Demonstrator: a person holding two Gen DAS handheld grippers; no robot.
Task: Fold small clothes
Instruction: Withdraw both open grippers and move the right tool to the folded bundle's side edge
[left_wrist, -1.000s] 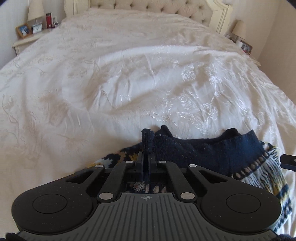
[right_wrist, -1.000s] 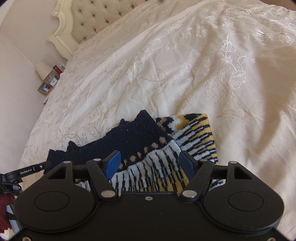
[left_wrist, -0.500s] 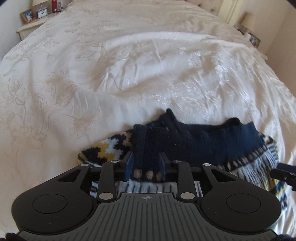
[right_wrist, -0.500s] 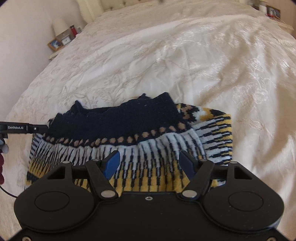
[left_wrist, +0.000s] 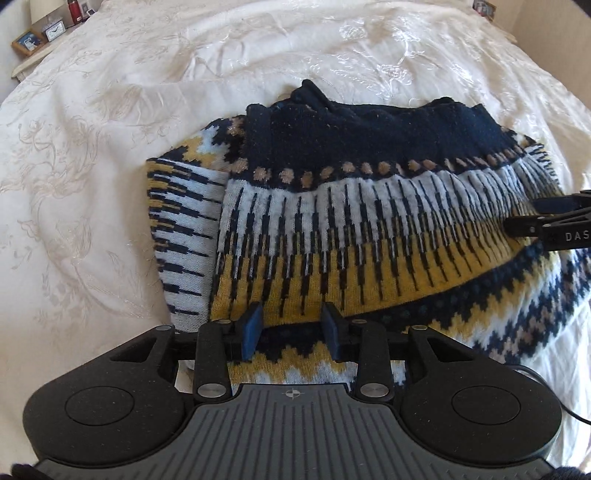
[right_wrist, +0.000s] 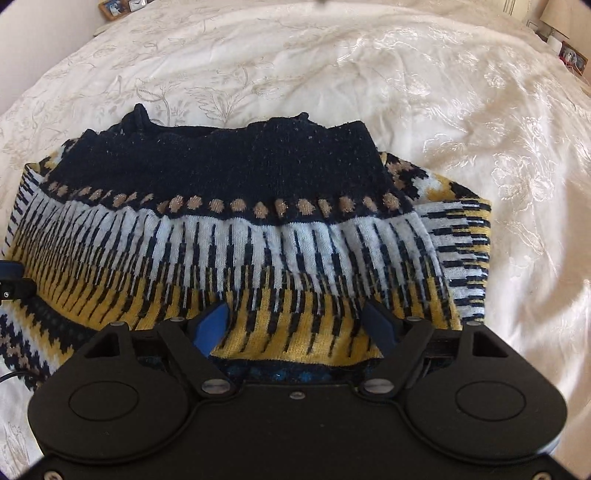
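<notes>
Left wrist view, from left to right: a pale bedside table (left_wrist: 26, 61) stands at the far left corner of the room, carrying a wooden-framed photo (left_wrist: 26, 41), a small white clock (left_wrist: 55, 31) and a red bottle (left_wrist: 75, 10). From there a cream embroidered bedspread with a floral pattern (left_wrist: 92, 192) covers the whole bed, creased and lit by sun near its middle. On it lies the knitted navy, white and mustard patterned sweater (left_wrist: 351, 229), folded, its navy band farthest from the camera and a folded sleeve showing at its left edge. The left gripper (left_wrist: 291, 330) hangs low over the sweater's near edge, its blue-padded fingers (left_wrist: 253, 328) parted and closed on nothing. At the right edge the black tip of the right gripper (left_wrist: 546, 225) reaches over the sweater's right side.

Right wrist view shows the left gripper's dark tip (right_wrist: 11, 284) at the far left, then the same sweater (right_wrist: 258, 240) spread across the bedspread (right_wrist: 480, 129). The right gripper (right_wrist: 301, 325) hovers over the mustard stripe, fingers wide apart and empty. A framed picture (right_wrist: 572, 59) sits at the far right, beyond the bed.
</notes>
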